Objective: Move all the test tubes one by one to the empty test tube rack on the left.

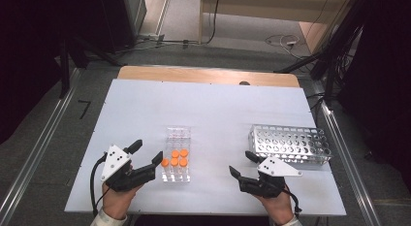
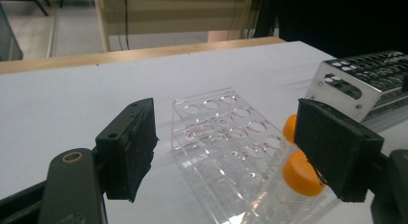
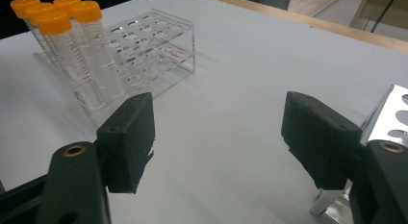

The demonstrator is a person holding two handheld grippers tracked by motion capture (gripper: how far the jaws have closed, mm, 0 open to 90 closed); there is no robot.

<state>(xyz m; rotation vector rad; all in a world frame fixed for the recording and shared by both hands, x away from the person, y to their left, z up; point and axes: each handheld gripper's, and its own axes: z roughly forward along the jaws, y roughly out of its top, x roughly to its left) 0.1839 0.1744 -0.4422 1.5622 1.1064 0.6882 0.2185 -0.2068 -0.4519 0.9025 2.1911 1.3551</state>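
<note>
On the white desk [image 1: 213, 109] a clear plastic tube rack [image 1: 177, 153] stands a little left of the middle, with five orange-capped tubes [image 1: 175, 158] upright in its near end: two in one row and three in the row closest to the person. The rest of its holes stand bare.

The left gripper [image 1: 146, 153] hovers just beside the rack on its left, its fingers [image 2: 129, 147] spread wide with nothing between them. In the left gripper view, the right-hand finger sits close in front of two orange caps [image 2: 302, 172], though I cannot tell whether it touches them.

The right gripper [image 1: 241, 164] hangs low over the desk, between the clear rack and a perforated metal rack [image 1: 291, 143] at the right side. Its fingers [image 3: 130, 137] are apart too and hold nothing; the metal rack's corner lies just beside the right-hand finger.
</note>
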